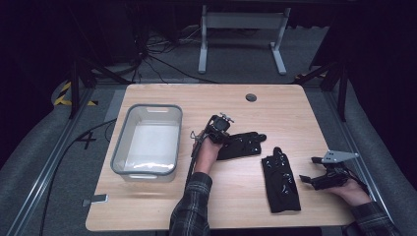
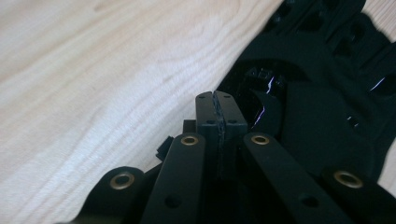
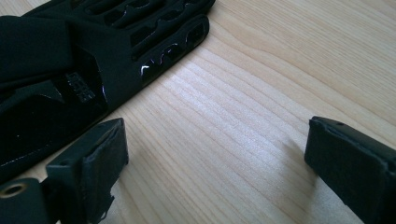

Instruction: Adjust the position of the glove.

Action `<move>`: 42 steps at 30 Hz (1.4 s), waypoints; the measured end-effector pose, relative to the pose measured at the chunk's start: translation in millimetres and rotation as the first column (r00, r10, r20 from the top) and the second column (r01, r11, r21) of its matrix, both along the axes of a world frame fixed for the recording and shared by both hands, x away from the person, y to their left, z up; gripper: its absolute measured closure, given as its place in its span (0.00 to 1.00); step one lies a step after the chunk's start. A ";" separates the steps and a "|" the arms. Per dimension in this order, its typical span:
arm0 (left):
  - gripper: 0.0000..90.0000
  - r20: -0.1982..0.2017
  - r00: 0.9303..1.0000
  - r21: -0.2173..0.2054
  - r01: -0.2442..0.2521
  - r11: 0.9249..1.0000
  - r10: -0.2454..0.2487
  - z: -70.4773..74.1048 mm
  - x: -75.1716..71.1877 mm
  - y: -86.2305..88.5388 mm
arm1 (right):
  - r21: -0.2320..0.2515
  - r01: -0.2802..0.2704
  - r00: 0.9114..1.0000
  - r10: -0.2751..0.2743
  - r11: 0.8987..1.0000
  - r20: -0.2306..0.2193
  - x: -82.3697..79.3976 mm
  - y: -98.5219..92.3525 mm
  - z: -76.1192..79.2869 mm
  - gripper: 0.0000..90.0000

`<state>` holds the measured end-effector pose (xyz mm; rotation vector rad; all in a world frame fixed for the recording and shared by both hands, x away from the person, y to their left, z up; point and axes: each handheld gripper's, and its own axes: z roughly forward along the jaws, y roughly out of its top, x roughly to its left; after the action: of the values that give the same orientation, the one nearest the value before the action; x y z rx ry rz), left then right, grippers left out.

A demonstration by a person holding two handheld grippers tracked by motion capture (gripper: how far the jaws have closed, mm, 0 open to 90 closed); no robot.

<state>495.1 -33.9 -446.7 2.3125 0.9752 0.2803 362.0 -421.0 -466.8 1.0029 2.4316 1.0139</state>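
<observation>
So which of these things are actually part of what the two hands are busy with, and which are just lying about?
In use:
- left gripper, jaws shut at the edge of the far black glove
- right gripper, jaws open beside the near black glove
- clear plastic bin, likely where the gloves go

Lying about:
- wooden table
- grey frame on the floor beyond
- cables

I see a light wooden desk [image 1: 162,206] mid-frame. On it lie a clear grey-rimmed plastic bin [image 1: 146,140] at left and two black padded gloves, one centre [image 1: 241,145], one lower right [image 1: 280,180].
</observation>
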 end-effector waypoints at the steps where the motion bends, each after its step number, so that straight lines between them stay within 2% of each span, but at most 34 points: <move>1: 1.00 0.002 1.000 -0.003 -0.008 1.000 0.008 -0.6 -0.8 0.0 | 0.000 0.000 1.000 0.000 1.000 0.000 0.0 0.0 0.0 0.07; 2: 1.00 -0.005 1.000 -0.004 -0.013 1.000 0.013 -0.3 -1.5 0.2 | 0.000 0.000 1.000 0.000 1.000 0.000 0.0 0.0 0.0 0.07; 6: 1.00 -0.009 1.000 0.034 -0.009 0.999 0.010 1.8 -7.9 -0.8 | 0.000 -0.001 1.000 0.001 1.000 0.000 0.0 0.0 0.0 0.07; 8: 1.00 -0.011 1.000 0.036 -0.010 0.999 0.010 1.8 -12.0 -0.4 | 0.000 0.000 1.000 0.000 1.000 0.000 0.0 0.0 0.0 0.07; 17: 1.00 -0.031 0.999 0.070 0.015 0.997 -0.013 3.8 -43.0 7.4 | 0.000 0.000 1.000 0.000 1.000 0.000 0.0 0.0 0.0 0.07; 18: 1.00 -0.031 0.999 0.070 0.015 0.997 -0.013 3.8 -43.0 7.4 | 0.000 0.000 1.000 0.000 1.000 0.000 0.0 0.0 0.0 0.07; 19: 1.00 -0.033 0.999 0.072 0.018 0.997 -0.016 3.8 -50.8 8.7 | 0.000 0.000 1.000 0.000 1.000 0.000 0.0 0.0 0.0 0.07; 20: 1.00 -0.033 0.999 0.072 0.018 0.997 -0.016 3.8 -50.8 8.7 | 0.000 0.000 1.000 0.000 1.000 0.000 0.0 0.0 0.0 0.07; 21: 1.00 -0.036 0.999 0.068 0.024 0.997 -0.021 3.6 -58.6 10.7 | 0.000 0.000 1.000 0.000 1.000 0.000 0.0 0.0 0.0 0.07; 30: 1.00 -0.050 0.998 0.034 0.040 0.999 -0.038 2.1 -90.6 21.3 | 0.000 0.000 1.000 0.000 1.000 0.000 0.0 0.0 0.0 0.07; 34: 1.00 -0.061 0.996 0.008 0.060 0.998 -0.059 1.0 -104.6 24.6 | 0.000 0.000 1.000 0.000 1.000 0.000 0.0 0.0 0.0 0.07; 42: 1.00 -0.081 0.989 -0.021 0.123 0.992 -0.124 -0.4 -126.1 26.4 | 0.000 0.000 1.000 0.000 1.000 0.000 0.0 0.0 0.0 0.07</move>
<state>369.1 -7.5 -447.1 2.3743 0.8659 0.1268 362.0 -421.0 -466.8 1.0027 2.4318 1.0139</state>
